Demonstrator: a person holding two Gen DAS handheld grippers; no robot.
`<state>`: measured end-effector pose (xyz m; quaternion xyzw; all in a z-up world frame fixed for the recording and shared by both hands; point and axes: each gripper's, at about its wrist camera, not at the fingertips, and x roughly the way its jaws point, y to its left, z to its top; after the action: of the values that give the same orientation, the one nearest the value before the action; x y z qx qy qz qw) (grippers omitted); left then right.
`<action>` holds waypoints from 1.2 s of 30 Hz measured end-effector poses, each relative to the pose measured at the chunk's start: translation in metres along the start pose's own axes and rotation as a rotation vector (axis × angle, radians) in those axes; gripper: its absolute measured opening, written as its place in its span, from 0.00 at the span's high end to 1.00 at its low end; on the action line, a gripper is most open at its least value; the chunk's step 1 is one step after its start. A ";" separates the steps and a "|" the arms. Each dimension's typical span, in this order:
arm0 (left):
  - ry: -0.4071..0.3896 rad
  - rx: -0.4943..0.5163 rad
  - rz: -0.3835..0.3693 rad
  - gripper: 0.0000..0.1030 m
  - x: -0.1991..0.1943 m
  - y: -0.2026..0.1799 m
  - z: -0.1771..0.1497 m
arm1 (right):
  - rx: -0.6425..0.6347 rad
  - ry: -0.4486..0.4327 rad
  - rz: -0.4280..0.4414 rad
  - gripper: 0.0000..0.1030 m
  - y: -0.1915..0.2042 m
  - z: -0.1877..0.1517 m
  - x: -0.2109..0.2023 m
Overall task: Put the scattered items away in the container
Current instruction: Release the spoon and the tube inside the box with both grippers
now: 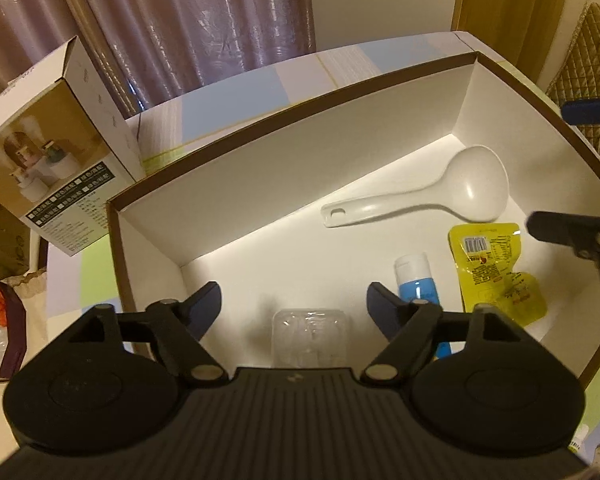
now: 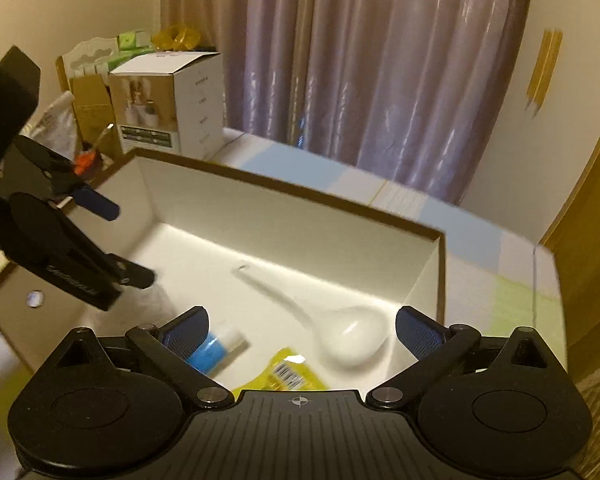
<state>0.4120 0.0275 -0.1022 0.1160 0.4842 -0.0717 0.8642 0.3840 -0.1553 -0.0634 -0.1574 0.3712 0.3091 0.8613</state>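
Mauve curtains behind a pastel-checked tabletop. Inside the white container: ladle, yellow sachet, blue tube, clear plastic tray. Left claw open above the tray; right claw wide open, gripping nothing. Seemingly near done; nothing visibly left scattered. Barcode on the sachet, print unreadable.

blurred: ladle | half-hidden — blue tube behind left claw
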 end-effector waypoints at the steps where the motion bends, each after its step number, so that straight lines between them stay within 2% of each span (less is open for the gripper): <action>1: -0.001 0.000 0.000 0.22 -0.001 0.000 0.000 | 0.012 0.005 -0.004 0.00 0.000 0.000 -0.002; 4: -0.006 0.004 0.008 0.15 -0.006 0.000 0.000 | 0.039 0.030 -0.006 0.00 -0.001 -0.003 -0.009; 14: -0.012 0.013 0.018 0.10 -0.030 -0.010 -0.005 | 0.099 0.100 -0.058 0.00 -0.004 -0.018 -0.028; 23: -0.047 0.025 0.014 0.06 -0.065 -0.025 -0.007 | 0.125 0.075 -0.112 0.00 -0.002 -0.023 -0.052; 36: -0.094 -0.003 0.031 0.04 -0.108 -0.031 -0.024 | 0.131 0.016 -0.126 0.00 0.014 -0.027 -0.086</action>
<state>0.3285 0.0052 -0.0260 0.1188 0.4414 -0.0631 0.8872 0.3148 -0.1936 -0.0188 -0.1264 0.3869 0.2282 0.8845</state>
